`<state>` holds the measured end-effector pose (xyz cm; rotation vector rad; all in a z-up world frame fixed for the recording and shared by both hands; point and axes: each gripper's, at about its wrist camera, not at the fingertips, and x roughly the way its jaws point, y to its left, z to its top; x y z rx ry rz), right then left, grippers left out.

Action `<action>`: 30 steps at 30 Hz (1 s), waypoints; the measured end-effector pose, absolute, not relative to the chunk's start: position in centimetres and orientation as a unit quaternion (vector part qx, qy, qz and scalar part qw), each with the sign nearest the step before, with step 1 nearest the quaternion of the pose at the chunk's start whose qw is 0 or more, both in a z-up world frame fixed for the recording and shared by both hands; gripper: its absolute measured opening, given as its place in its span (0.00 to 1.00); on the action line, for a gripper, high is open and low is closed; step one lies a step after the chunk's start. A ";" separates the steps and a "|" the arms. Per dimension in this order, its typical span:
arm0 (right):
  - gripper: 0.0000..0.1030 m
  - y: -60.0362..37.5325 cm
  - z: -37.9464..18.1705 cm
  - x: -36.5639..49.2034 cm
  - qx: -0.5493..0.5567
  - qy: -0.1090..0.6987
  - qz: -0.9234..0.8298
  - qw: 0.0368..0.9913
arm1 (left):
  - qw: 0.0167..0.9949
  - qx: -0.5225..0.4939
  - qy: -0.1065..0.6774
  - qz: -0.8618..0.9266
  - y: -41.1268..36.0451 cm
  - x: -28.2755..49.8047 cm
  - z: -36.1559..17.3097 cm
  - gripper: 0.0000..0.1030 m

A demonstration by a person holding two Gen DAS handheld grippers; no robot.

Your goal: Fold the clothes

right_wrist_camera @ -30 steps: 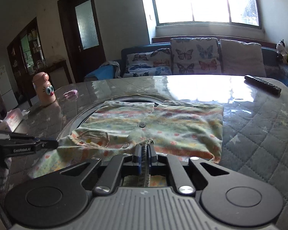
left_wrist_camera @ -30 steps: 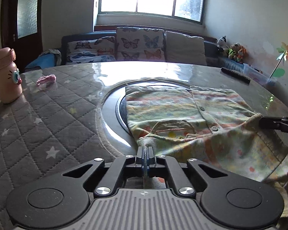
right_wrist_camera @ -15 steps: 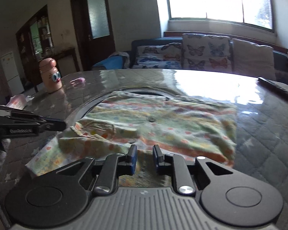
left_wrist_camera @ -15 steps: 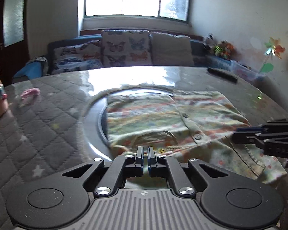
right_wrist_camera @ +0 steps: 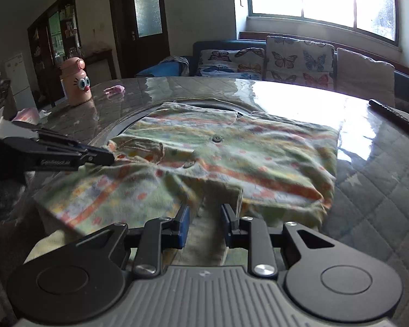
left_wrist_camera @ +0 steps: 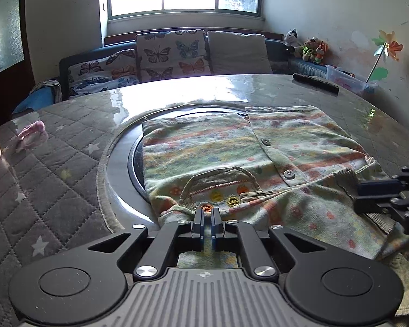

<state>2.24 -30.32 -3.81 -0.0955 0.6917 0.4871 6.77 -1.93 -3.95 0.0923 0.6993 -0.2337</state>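
One striped, dotted garment, buttoned; two buttons visible. It lies flat across the round inset of the table, near edge folded over toward the grippers.

Left gripper: one. Jaws opening, a narrow slit between the fingers; the garment's near hem lies just ahead of and under the tips, with no cloth pinched.

Right gripper: one. Jaws opening, fingers clearly apart; a fold of the garment sits between them, not pressed by the pads.

Lettering on the left gripper's side in the right wrist view, too blurred to read.

One pink bottle with cartoon eyes. One remote control. Three butterfly cushions, one plain. One pinwheel.
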 end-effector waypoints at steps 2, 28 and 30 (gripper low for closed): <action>0.26 -30.9 -3.5 1.4 -0.041 0.338 0.223 0.914 | 0.933 0.052 0.338 -0.113 -2.1 6.3 -3.6 0.15; 0.15 -32.1 -1.6 -0.1 -0.022 0.338 0.218 0.915 | 0.915 0.114 0.311 -0.232 -6.6 2.3 -2.3 0.41; 0.18 -31.4 -1.9 0.9 -0.022 0.332 0.223 0.916 | 0.910 0.123 0.311 -0.243 -7.3 2.1 -2.6 0.41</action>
